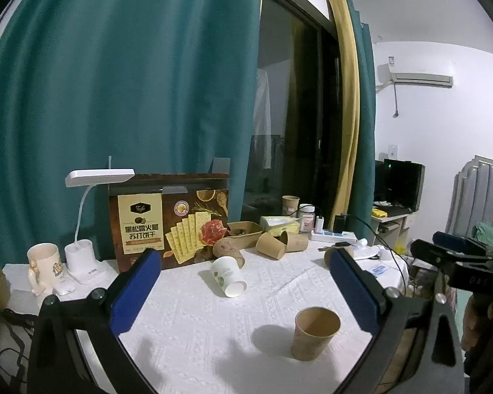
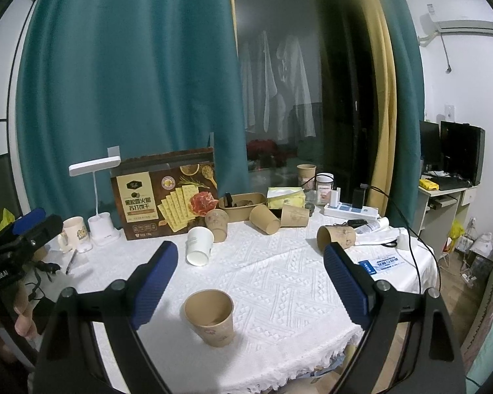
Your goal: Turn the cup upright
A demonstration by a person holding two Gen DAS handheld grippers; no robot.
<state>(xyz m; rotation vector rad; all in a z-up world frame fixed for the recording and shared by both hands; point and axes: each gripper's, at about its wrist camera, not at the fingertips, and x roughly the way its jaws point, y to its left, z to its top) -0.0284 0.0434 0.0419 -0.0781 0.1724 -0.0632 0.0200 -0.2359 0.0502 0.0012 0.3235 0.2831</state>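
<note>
A brown paper cup (image 1: pixel 315 333) stands upright, mouth up, on the white tablecloth (image 1: pixel 187 335). It is low and right between the fingers of my left gripper (image 1: pixel 245 254), which is open and empty. Farther back a white paper cup (image 1: pixel 228 275) lies on its side, mouth toward me. In the right wrist view the upright brown cup (image 2: pixel 210 317) is near the left finger of my right gripper (image 2: pixel 250 247), also open and holding nothing. The white cup (image 2: pixel 199 246) lies beyond it. Another brown cup (image 2: pixel 337 237) lies on its side near the right fingertip.
Several more brown cups (image 1: pixel 271 245) lie tipped at the back beside a brown tray (image 1: pixel 243 229). A cracker box (image 1: pixel 167 220), a white desk lamp (image 1: pixel 82 252) and a mug (image 1: pixel 44 266) line the back left. A power strip (image 2: pixel 350 210) with cables sits back right.
</note>
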